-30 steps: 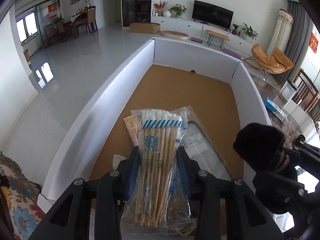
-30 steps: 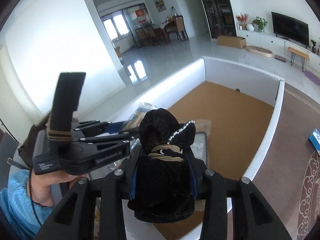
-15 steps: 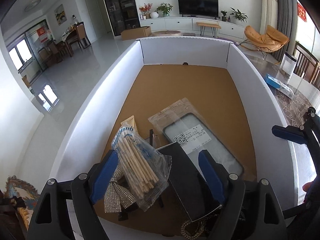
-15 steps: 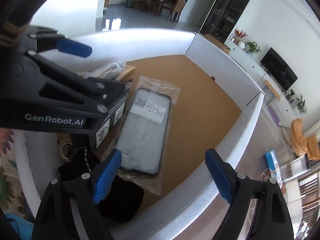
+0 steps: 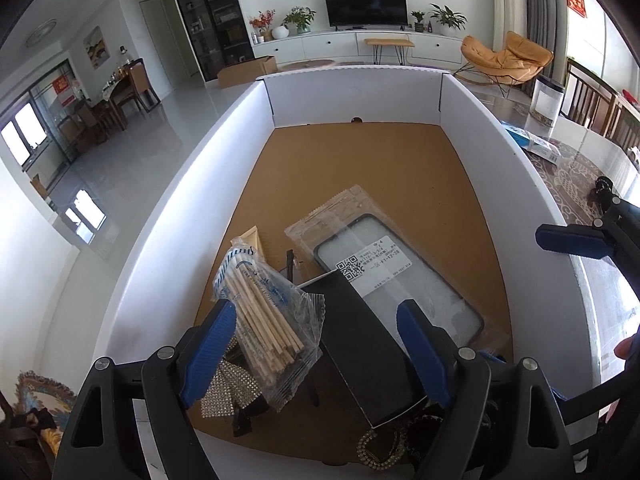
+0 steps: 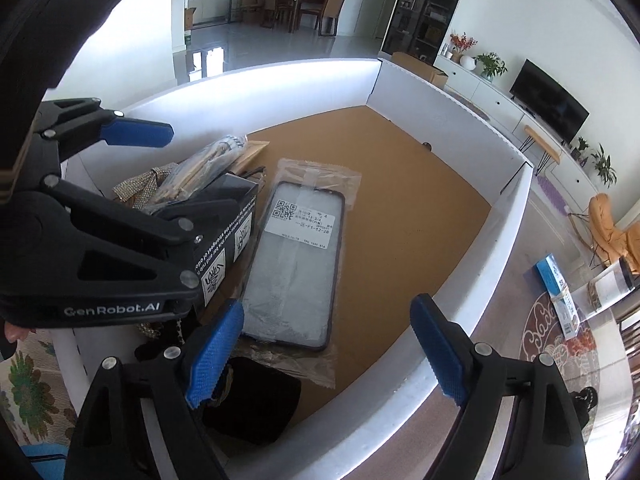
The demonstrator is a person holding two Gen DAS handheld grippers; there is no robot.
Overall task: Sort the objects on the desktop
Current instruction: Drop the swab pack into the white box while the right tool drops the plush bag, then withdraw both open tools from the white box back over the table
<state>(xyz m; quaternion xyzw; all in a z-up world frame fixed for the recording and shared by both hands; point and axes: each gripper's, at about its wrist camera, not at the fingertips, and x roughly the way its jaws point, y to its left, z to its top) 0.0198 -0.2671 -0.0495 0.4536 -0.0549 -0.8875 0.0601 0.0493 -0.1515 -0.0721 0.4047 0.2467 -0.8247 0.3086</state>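
The bag of cotton swabs [image 5: 262, 320] lies in the near left corner of the white-walled box [image 5: 348, 96], leaning on a black carton [image 5: 362, 348] and overlapping a rhinestone bow [image 5: 220, 392]. In the left wrist view it sits between the blue pads of the left gripper [image 5: 316, 350], closer to the left pad but not pinched; the pads stand wide apart, and the jaws have just been opening, with the bag and the carton below them. Behind the swabs a tan tube [image 5: 252, 240] points toward the far wall. To the right of the carton a phone screen panel in a clear sleeve [image 5: 384, 276] lies flat on the brown cardboard floor, its white QR label facing up. At the near edge, a beaded chain [image 5: 376, 452] curls beside the carton.

In the right wrist view the black fuzzy pouch [image 6: 256, 400] rests in the near corner of the box, under and just past the left pad of the right gripper [image 6: 326, 354]. That gripper's fingers are spread wide with nothing clamped; its jaws have just been opening, and the pouch lies loose beneath them. The sleeved screen panel [image 6: 296, 264] lies just beyond the pouch, and the black carton [image 6: 228, 220] sits to its left, partly hidden by the left gripper [image 6: 132, 132], whose body crosses that side of the view. The swab bag [image 6: 200, 172] shows behind the carton.

Outside the box to the right, a blue-and-white packet [image 6: 558, 296] lies on a patterned tabletop [image 6: 560, 344]. A television [image 5: 366, 6] stands against the far wall of the room.
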